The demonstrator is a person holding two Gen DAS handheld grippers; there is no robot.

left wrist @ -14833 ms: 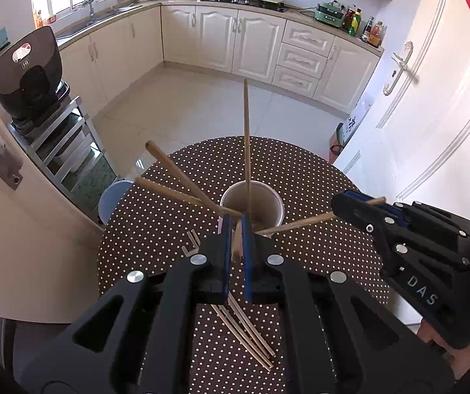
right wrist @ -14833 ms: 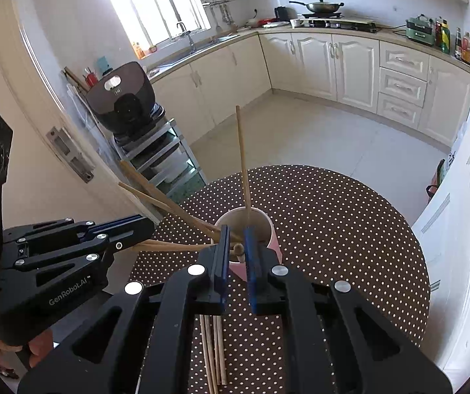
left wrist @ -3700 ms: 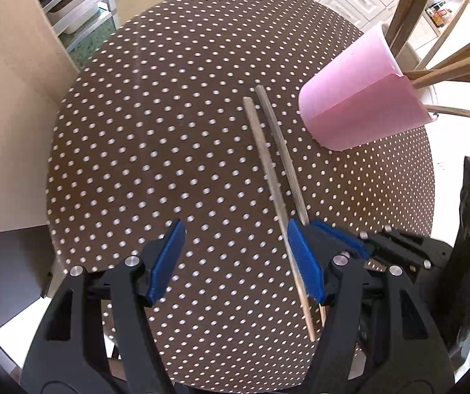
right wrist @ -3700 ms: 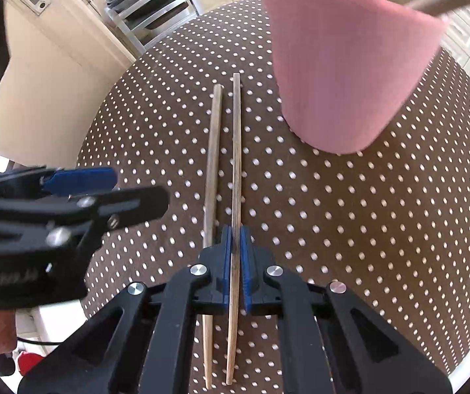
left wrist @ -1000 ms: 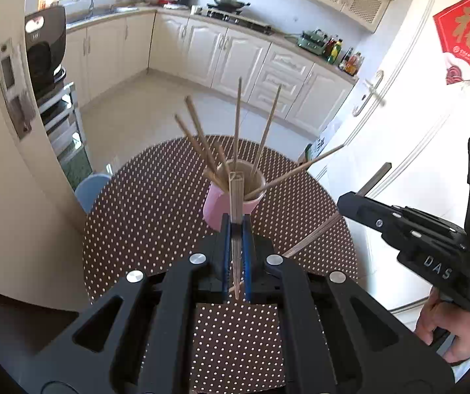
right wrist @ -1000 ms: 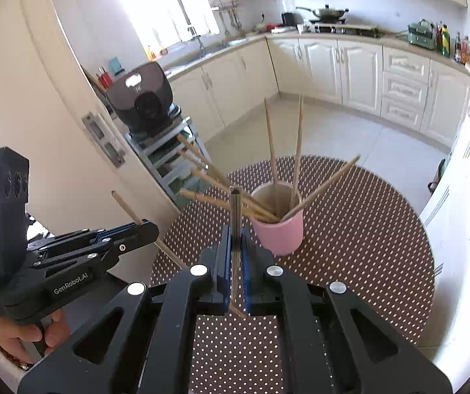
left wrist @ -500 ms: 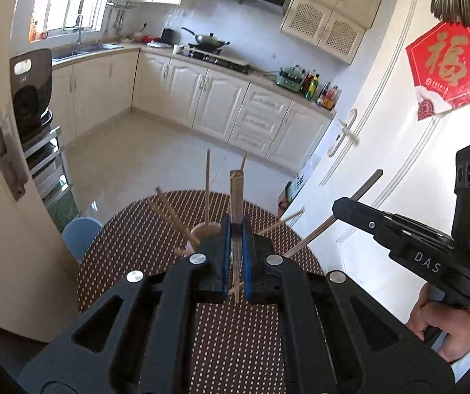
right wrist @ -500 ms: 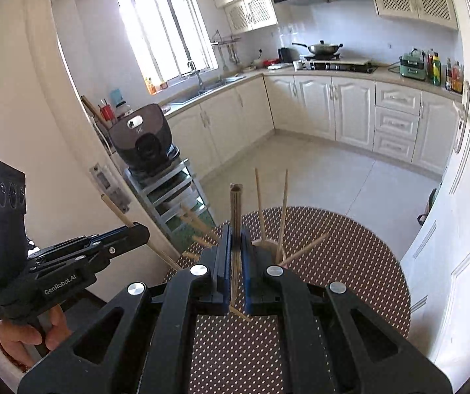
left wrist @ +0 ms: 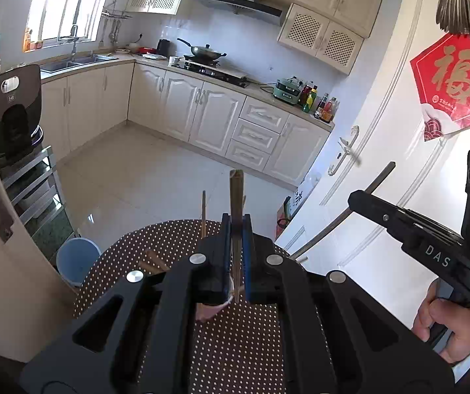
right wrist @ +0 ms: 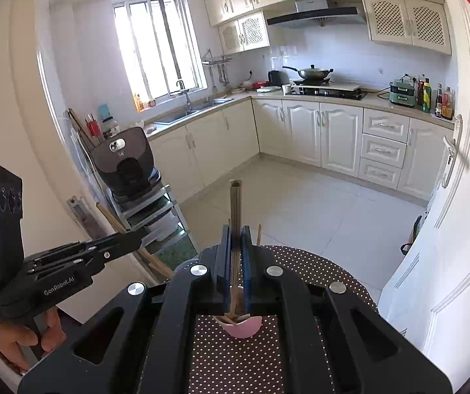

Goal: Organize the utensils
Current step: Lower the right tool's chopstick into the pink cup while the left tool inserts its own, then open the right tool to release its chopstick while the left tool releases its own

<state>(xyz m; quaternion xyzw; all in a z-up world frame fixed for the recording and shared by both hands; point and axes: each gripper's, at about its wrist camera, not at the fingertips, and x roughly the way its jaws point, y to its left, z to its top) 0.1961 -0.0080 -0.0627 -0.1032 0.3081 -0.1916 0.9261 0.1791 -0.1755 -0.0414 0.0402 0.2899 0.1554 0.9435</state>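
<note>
both grippers, left gripper [left wrist: 236,246] and right gripper [right wrist: 236,252], have fingers closed tight on one chopstick each, held upright above the pink cup [right wrist: 242,326] on the counter [right wrist: 333,272], probably to drop them in.

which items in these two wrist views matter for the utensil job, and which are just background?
In play:
- left gripper, clamped on a chopstick
- right gripper, clamped on a second chopstick
- pink cup on the dotted table

Background:
- wok
- blue bin
- red door hanging
</note>
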